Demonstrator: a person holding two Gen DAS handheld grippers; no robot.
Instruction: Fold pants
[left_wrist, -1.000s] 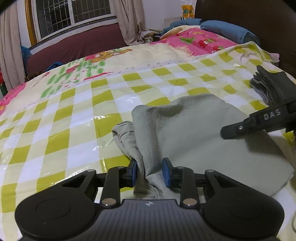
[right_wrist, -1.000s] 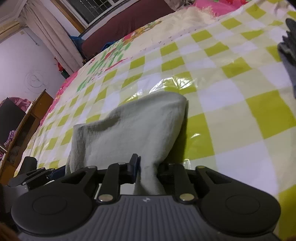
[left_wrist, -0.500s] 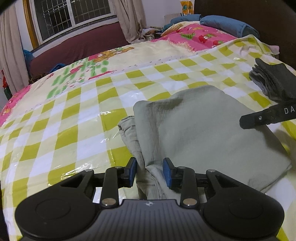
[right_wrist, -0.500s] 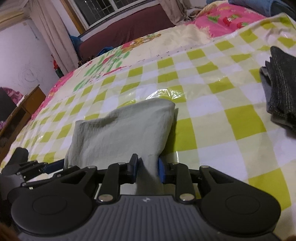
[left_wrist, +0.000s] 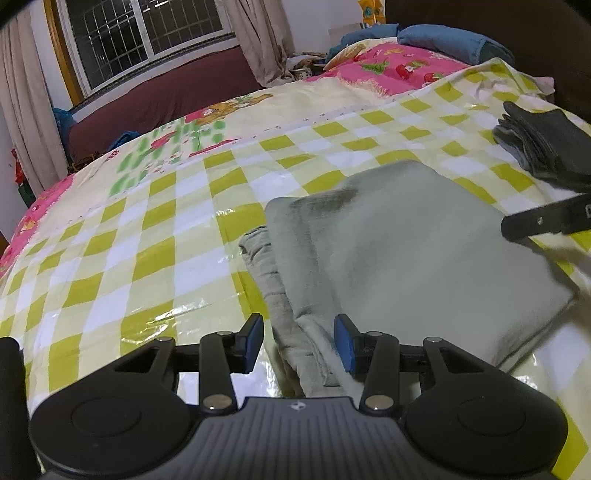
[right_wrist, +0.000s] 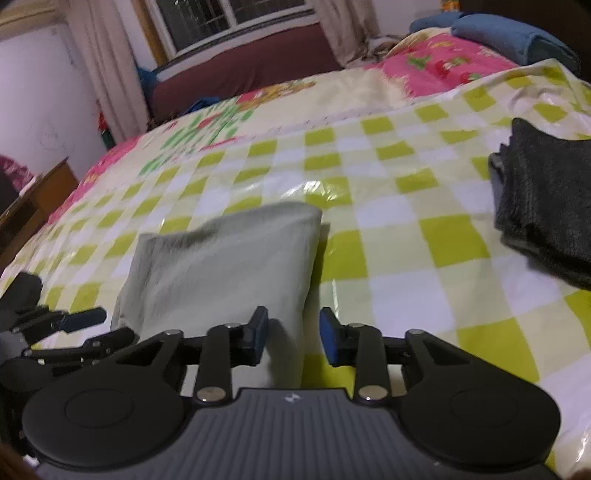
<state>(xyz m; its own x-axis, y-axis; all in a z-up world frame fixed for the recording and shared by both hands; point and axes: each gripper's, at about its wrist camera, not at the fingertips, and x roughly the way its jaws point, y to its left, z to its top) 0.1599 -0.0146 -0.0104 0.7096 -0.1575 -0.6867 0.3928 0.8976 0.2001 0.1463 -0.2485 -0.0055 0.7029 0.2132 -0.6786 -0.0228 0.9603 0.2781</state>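
The pale grey-green pants (left_wrist: 399, 251) lie folded into a thick rectangle on the yellow-checked sheet (left_wrist: 122, 266). In the left wrist view my left gripper (left_wrist: 298, 341) straddles their near left corner. Its jaws are opening, and the blue pads stand clear of the cloth between them. In the right wrist view my right gripper (right_wrist: 294, 336) sits at the near right corner of the pants (right_wrist: 229, 266). Its jaws are opening too, with a gap beside the cloth on the right. Each view catches the other tool: the right gripper's finger (left_wrist: 543, 219) and the left gripper (right_wrist: 62, 321).
A dark folded garment (left_wrist: 546, 147) (right_wrist: 546, 206) lies on the sheet to the right of the pants. Pink cartoon bedding (left_wrist: 388, 70) and a blue pillow (left_wrist: 454, 40) fill the far end. A wooden cabinet (right_wrist: 33, 206) stands at the left.
Both grippers' jaws have widened off the near edge of the pants, which now lie flat on the sheet. Both hands have shifted back a little.
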